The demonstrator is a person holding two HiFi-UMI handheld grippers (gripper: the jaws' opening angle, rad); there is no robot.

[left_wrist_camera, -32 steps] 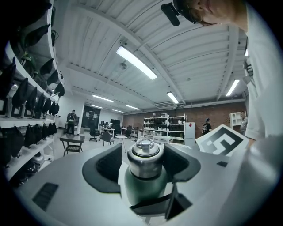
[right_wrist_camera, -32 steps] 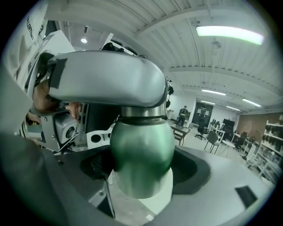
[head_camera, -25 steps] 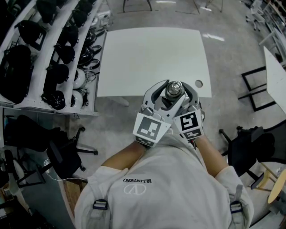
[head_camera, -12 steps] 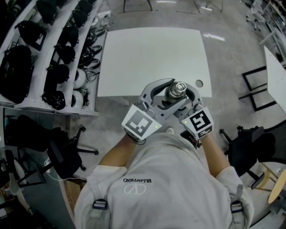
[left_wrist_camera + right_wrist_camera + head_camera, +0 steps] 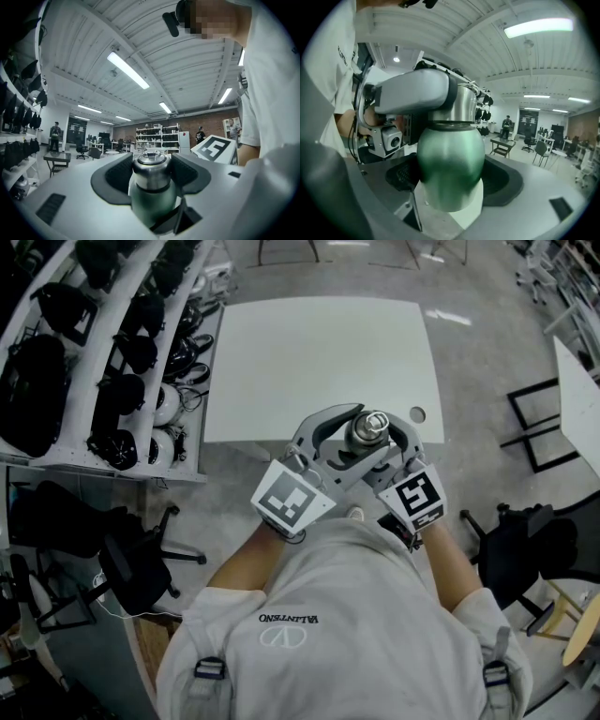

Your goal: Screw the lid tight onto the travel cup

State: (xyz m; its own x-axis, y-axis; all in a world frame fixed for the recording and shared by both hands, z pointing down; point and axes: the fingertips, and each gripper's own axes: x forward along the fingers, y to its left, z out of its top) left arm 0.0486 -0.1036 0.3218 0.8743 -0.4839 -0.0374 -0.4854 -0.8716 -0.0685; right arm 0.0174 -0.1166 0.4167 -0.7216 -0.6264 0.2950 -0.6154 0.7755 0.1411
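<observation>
Twist freshly put in: left hand-held gripper [image 5: 151, 176], clamped on the steel lid [image 5: 150, 165], swung with marker cube [image 5: 291, 502] further out to the left than 1 second back, and right hand-held gripper [image 5: 450, 180], closed round the green body of the travel cup [image 5: 450, 157], shifted slightly the other way. Judged as 1 tightening stroke under way, threads probably engaged, snugness impossible to tell. Held upright in the air before the chest, just off the near edge of the white bench [image 5: 319, 362]: rounded green body, dark seam, brushed steel lid with small knob, sitting level.
</observation>
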